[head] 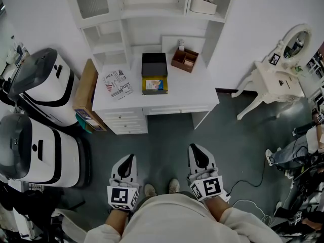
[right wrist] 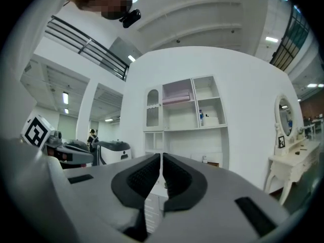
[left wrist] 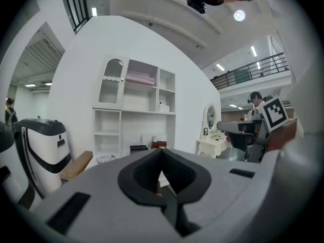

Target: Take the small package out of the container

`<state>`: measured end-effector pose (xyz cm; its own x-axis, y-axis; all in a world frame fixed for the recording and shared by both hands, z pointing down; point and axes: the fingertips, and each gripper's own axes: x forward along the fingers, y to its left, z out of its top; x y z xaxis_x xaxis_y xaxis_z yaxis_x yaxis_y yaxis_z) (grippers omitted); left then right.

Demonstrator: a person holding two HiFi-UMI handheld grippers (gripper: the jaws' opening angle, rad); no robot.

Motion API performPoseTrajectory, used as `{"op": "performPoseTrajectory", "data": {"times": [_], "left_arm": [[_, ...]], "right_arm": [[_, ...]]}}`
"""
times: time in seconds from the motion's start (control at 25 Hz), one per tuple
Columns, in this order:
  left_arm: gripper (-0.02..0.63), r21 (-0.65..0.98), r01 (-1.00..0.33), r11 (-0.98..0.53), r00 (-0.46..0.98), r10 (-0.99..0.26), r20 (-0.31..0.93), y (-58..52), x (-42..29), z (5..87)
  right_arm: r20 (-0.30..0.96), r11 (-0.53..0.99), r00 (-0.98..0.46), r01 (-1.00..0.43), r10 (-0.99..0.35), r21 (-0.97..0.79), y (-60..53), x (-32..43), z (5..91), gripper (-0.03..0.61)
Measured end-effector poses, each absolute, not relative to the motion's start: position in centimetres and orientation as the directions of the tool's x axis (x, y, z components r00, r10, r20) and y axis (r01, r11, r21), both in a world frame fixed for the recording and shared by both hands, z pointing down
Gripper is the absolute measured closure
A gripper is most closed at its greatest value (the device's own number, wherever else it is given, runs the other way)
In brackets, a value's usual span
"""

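On the white desk stands a black container with its lid up. A small blue-and-white package lies in its yellow inside. Both grippers are held low near the person's body, well short of the desk. My left gripper is shut with nothing in it, and its black pads meet at the tip. My right gripper is also shut and empty, with only a thin slit between its pads. In the left gripper view the container is small and far off.
A brown wooden box and a printed paper share the desk. A cardboard box leans at its left side. Two white-and-black machines stand at left, a white vanity table at right. Cables lie on the grey floor.
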<state>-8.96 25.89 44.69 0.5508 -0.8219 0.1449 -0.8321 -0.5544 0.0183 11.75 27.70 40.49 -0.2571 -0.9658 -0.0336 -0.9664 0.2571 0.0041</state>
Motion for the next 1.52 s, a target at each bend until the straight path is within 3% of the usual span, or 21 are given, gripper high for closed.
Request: {"op": "performPoseTrajectory", "data": {"times": [0.04, 0.12, 0.24, 0.48, 1.52], "left_arm": [[0.606, 0.017, -0.832, -0.554, 0.550, -0.822, 0.145, 25.8, -8.9, 44.6], [0.606, 0.016, -0.834, -0.552, 0.548, -0.824, 0.147, 25.6, -8.8, 44.5], [0.606, 0.012, -0.831, -0.556, 0.551, -0.821, 0.148, 25.4, -8.4, 44.3], [0.606, 0.005, -0.827, -0.563, 0.557, -0.816, 0.155, 25.6, -7.7, 44.5], [0.606, -0.032, -0.880, -0.473, 0.460, -0.868, 0.187, 23.2, -2.7, 46.1]], "right_arm": [[-0.036, 0.268, -0.268, -0.963, -0.963, -0.005, 27.6, 11.7, 40.5, 0.542], [-0.031, 0.290, -0.289, -0.957, -0.957, -0.021, 27.3, 11.8, 40.5, 0.376], [-0.028, 0.300, -0.299, -0.954, -0.954, -0.027, 27.0, 12.1, 40.4, 0.256], [-0.093, 0.267, -0.265, -0.964, -0.960, -0.010, 27.7, 13.4, 39.6, 0.166], [-0.083, 0.380, -0.382, -0.924, -0.920, 0.041, 23.4, 18.7, 41.7, 0.146]]}}
